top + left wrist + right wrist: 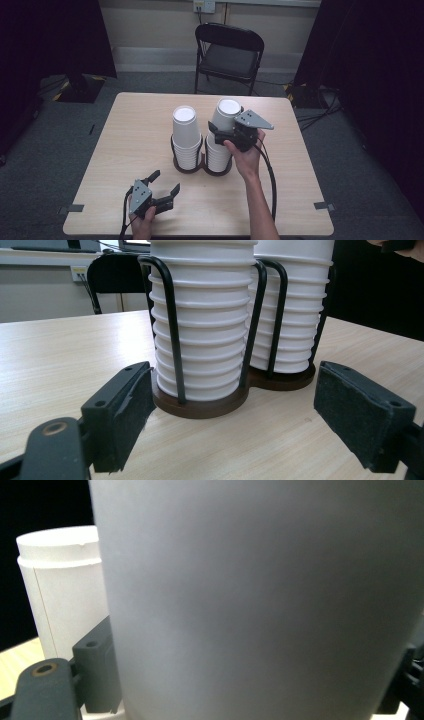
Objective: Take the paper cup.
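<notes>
Right stack (pixel 223 131): white paper cups, bottoms up, in the right ring of the holder (pixel 202 167); it leans a little toward the far side of the table (pixel 125 140).
Right gripper (pixel 222 134): at the right stack, about halfway up, coming in from the stack's right side, the person's hand (pixel 246 152) behind it.
Right gripper's jaws: one on each side of the top cup (pixel 260 600), which sits between them in the right gripper view; the left pad (pixel 97 672) lies against the cup wall, the other pad is cut off at the edge, so whether the grip is tight I cannot tell.
Left stack (pixel 185 135): same kind of cups, upright in the holder's left ring, just beside the right stack.
Holder: dark round bases with black wire hoops (pixel 172 320) around both stacks; it stands near the middle of the table.
Left gripper (pixel 165 192): near the table's front edge, well apart from the holder, pointing toward it.
Left gripper's jaws: spread wide, nothing between them; in the left gripper view the holder's base stands beyond the pads (pixel 122 412).
Chair (pixel 227 55): black, beyond the table's far edge.
</notes>
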Action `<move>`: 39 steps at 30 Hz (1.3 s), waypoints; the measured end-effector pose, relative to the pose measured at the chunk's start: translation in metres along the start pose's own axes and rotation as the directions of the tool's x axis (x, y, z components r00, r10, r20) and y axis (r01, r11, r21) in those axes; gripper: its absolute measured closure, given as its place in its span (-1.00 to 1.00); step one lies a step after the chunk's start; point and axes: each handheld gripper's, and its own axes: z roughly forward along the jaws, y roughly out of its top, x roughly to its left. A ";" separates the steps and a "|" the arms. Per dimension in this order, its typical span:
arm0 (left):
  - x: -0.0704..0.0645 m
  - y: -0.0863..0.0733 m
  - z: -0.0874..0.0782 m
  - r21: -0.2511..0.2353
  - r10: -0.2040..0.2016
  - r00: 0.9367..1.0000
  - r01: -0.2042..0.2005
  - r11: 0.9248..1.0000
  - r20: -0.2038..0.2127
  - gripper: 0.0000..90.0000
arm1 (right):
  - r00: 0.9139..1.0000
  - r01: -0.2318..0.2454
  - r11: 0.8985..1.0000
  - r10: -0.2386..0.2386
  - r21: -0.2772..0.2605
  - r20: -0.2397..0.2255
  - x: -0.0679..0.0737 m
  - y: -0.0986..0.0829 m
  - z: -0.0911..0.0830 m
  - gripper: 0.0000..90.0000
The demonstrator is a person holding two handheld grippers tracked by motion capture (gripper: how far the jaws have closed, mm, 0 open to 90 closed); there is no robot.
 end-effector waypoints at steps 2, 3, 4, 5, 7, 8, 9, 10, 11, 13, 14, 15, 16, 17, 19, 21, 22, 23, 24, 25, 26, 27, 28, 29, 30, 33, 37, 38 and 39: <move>0.000 0.000 0.000 0.000 0.001 1.000 -0.001 1.000 -0.003 -0.65 | 1.000 0.001 1.000 -0.001 -0.005 0.001 -0.001 0.001 0.000 -0.69; 0.001 0.000 0.000 0.001 -0.001 1.000 0.001 1.000 0.012 -0.64 | 1.000 0.001 1.000 -0.001 -0.008 0.007 -0.002 0.002 -0.002 -0.69; 0.001 0.000 0.000 0.001 -0.001 1.000 0.001 1.000 0.012 -0.64 | 1.000 0.001 1.000 -0.001 -0.008 0.007 -0.002 0.002 -0.002 -0.69; 0.001 0.000 0.000 0.001 -0.003 1.000 0.003 1.000 0.016 -0.64 | 1.000 0.001 1.000 -0.001 -0.015 0.010 -0.003 0.003 -0.003 -0.69; 0.001 0.000 0.000 0.001 -0.002 1.000 0.002 1.000 0.015 -0.64 | 1.000 0.001 1.000 0.000 -0.023 0.009 -0.003 0.004 -0.005 -0.69; 0.001 0.000 0.000 0.001 -0.002 1.000 0.002 1.000 0.015 -0.64 | 1.000 0.001 1.000 0.000 -0.023 0.009 -0.003 0.004 -0.005 -0.69; 0.001 0.000 0.000 0.000 -0.001 1.000 0.001 1.000 0.014 -0.64 | 1.000 -0.001 1.000 0.001 -0.024 0.011 -0.003 0.005 -0.005 -0.69; 0.001 0.000 0.000 0.001 -0.001 1.000 0.001 1.000 0.014 -0.64 | 1.000 -0.001 1.000 0.001 -0.023 0.008 -0.003 0.006 -0.005 -0.69; 0.001 0.000 0.000 0.001 -0.001 1.000 0.001 1.000 0.013 -0.64 | 1.000 -0.002 1.000 0.002 -0.029 0.006 -0.003 0.009 -0.005 -0.69; 0.001 0.000 0.000 -0.002 -0.001 1.000 0.001 1.000 0.010 -0.64 | 1.000 -0.006 0.999 0.006 -0.036 0.007 -0.003 0.011 -0.006 -0.69; 0.001 0.000 0.000 -0.002 0.001 1.000 -0.001 1.000 0.010 -0.64 | 1.000 -0.005 0.999 0.006 -0.036 0.006 -0.003 0.012 -0.006 -0.69; 0.000 0.000 0.000 -0.003 -0.002 1.000 0.002 1.000 0.011 -0.64 | 1.000 -0.002 0.999 0.002 -0.038 0.009 -0.004 0.013 -0.006 -0.69; 0.000 0.000 0.000 -0.003 -0.002 1.000 0.002 1.000 0.011 -0.64 | 1.000 -0.002 0.999 0.002 -0.038 0.009 -0.004 0.013 -0.006 -0.69; 0.001 0.000 0.000 -0.001 0.000 1.000 0.000 1.000 0.008 -0.64 | 1.000 -0.006 0.999 0.006 -0.040 0.011 -0.004 0.014 -0.006 -0.69; 0.001 0.000 0.000 -0.009 -0.005 1.000 0.005 1.000 0.000 -0.64 | 1.000 -0.010 0.998 0.011 -0.056 0.006 -0.004 0.017 -0.007 -0.69; 0.001 0.000 0.000 -0.008 -0.004 1.000 0.004 1.000 0.002 -0.64 | 1.000 -0.012 0.998 0.012 -0.062 0.004 -0.005 0.019 -0.008 -0.69; 0.001 0.000 0.000 -0.008 -0.004 1.000 0.004 1.000 0.002 -0.64 | 1.000 -0.012 0.998 0.012 -0.062 0.004 -0.005 0.019 -0.008 -0.69; 0.001 0.000 0.000 -0.008 -0.005 1.000 0.005 1.000 0.003 -0.64 | 1.000 -0.006 0.998 0.007 -0.061 0.015 -0.004 0.021 -0.009 -0.69; 0.001 0.000 0.000 -0.007 -0.009 1.000 0.009 1.000 0.004 -0.64 | 1.000 -0.004 0.998 0.005 -0.062 0.013 -0.004 0.022 -0.009 -0.69; 0.002 0.000 0.000 -0.007 -0.007 1.000 0.007 1.000 0.007 -0.64 | 1.000 -0.003 0.998 0.004 -0.065 0.007 -0.004 0.023 -0.009 -0.69; 0.002 0.000 0.000 -0.007 -0.007 1.000 0.007 1.000 0.007 -0.64 | 1.000 -0.003 0.998 0.004 -0.065 0.007 -0.004 0.023 -0.009 -0.69; 0.002 0.000 0.000 -0.007 -0.009 1.000 0.009 1.000 0.012 -0.64 | 1.000 -0.003 0.998 0.003 -0.069 0.000 -0.003 0.026 -0.010 -0.69; 0.002 0.000 0.000 -0.008 -0.010 1.000 0.010 1.000 0.015 -0.64 | 1.000 -0.003 0.998 0.003 -0.069 0.000 -0.003 0.026 -0.010 -0.69; 0.002 0.000 0.000 -0.006 -0.012 1.000 0.012 1.000 0.007 -0.64 | 1.000 0.003 0.997 -0.003 -0.074 0.001 -0.002 0.029 -0.012 -0.69; 0.002 0.000 0.000 -0.006 -0.012 1.000 0.012 1.000 0.007 -0.64 | 1.000 0.003 0.997 -0.003 -0.074 0.001 -0.002 0.029 -0.012 -0.69; 0.002 0.000 0.000 -0.008 -0.010 1.000 0.010 1.000 -0.001 -0.62 | 1.000 -0.001 0.996 0.002 -0.086 0.008 -0.002 0.032 -0.015 -0.69; 0.003 0.000 0.001 0.001 -0.021 1.000 0.021 1.000 0.003 -0.43 | 1.000 0.002 0.995 -0.001 -0.100 0.007 -0.003 0.034 -0.019 -0.69; 0.003 0.000 0.001 0.004 -0.030 1.000 0.030 1.000 -0.004 -0.37 | 1.000 -0.004 0.994 0.005 -0.107 0.004 -0.003 0.035 -0.020 -0.69; 0.003 0.000 0.001 0.006 -0.030 1.000 0.030 1.000 0.004 -0.46 | 1.000 -0.026 0.992 0.024 -0.126 -0.019 -0.004 0.036 -0.024 -0.69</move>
